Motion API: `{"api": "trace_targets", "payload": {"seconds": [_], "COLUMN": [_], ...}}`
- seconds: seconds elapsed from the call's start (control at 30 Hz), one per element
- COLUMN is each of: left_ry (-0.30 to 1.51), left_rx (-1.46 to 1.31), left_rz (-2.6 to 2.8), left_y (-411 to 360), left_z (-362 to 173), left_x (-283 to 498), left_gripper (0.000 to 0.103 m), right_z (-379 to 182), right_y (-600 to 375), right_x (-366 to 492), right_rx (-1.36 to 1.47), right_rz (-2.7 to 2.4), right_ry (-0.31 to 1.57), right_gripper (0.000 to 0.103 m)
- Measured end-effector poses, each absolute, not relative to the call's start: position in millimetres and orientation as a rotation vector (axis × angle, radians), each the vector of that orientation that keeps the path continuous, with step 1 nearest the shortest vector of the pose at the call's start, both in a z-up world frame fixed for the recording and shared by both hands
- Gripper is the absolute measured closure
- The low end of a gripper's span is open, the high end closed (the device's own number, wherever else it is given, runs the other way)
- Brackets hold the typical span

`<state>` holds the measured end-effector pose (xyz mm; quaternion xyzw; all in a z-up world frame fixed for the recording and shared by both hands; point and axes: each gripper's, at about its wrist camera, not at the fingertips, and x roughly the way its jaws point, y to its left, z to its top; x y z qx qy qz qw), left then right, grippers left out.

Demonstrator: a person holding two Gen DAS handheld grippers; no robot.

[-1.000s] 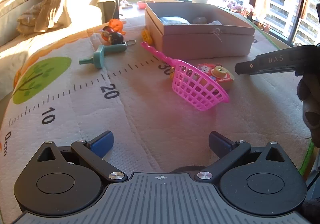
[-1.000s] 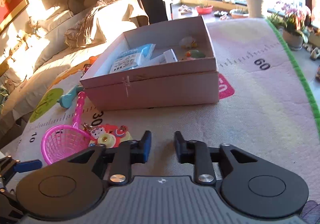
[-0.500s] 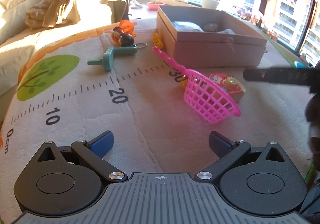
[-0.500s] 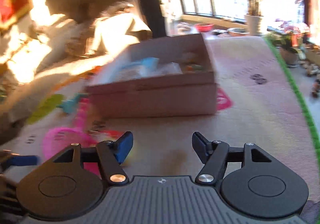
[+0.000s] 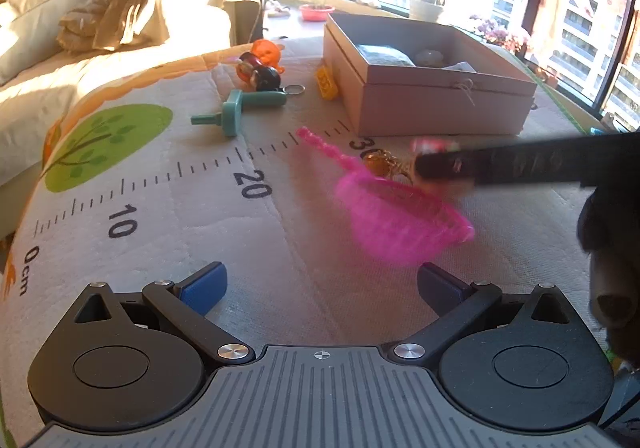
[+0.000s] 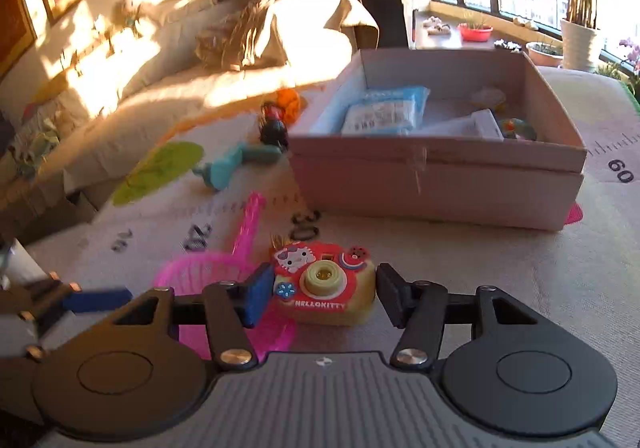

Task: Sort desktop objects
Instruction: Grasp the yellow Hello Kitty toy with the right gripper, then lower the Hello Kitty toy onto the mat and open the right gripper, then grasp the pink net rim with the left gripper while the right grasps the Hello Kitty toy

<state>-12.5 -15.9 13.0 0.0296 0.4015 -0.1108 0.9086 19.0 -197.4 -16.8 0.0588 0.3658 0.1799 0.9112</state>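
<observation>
Item: small red and yellow toy camera of soft-looking moulded plastic or rubber, cartoon-cat face and "HELLOKITTY" lettering on its front. Lies on the padded ruler-print play mat, between the "30" mark and the near edge, in front of the box. Judged light, slightly yielding, not fragile and not slippery; best taken across its two flat sides.

Right gripper: jaws half open and just now closing, one on each side of the camera; left pad at its side, right pad barely clear, no firm hold evident.

Left gripper: jaws wide, nothing between them.

Adjacent: pink plastic scoop net, touching the camera's left side and partly under the left jaw; may drag along.

Beyond: open pale cardboard box, already holding packets; teal plastic handle toy; orange figure; yellow brick.
</observation>
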Motion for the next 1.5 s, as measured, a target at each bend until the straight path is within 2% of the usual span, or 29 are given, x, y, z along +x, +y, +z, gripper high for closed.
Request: {"api": "trace_targets", "payload": {"seconds": [0.23, 0.53, 0.77, 1.03, 1.1, 1.13, 1.5], "left_ry": [0.816, 0.804, 0.813, 0.858, 0.851, 0.842, 0.825], "left_rx": [0.051, -0.072, -0.11, -0.08, -0.085, -0.08, -0.022], "left_rz": [-0.279, -0.304, -0.33, -0.262, -0.266, -0.26, -0.29], "left_y": [-14, -22, -34, -46, -45, -44, -23], "left_z": [15, 23, 25, 10, 11, 11, 12], "left_x": [-19, -3, 11, 33, 34, 33, 21], "left_gripper": [0.0, 0.0, 0.0, 0.0, 0.007, 0.015, 0.014], "right_z": [3, -35, -42, -43, -44, -44, -44], "right_y": [-235, -258, -256, -260, -259, -258, -252], "right_x": [12, -5, -8, -7, -7, -6, -4], "right_rx": [0.181, 0.073, 0.056, 0.089, 0.086, 0.081, 0.048], "right_rz": [0.232, 0.114, 0.113, 0.144, 0.148, 0.149, 0.124], "right_ry": [0.644, 0.685, 0.674, 0.678, 0.682, 0.684, 0.703], "right_gripper": [0.047, 0.046, 0.022, 0.013, 0.011, 0.01, 0.002]}}
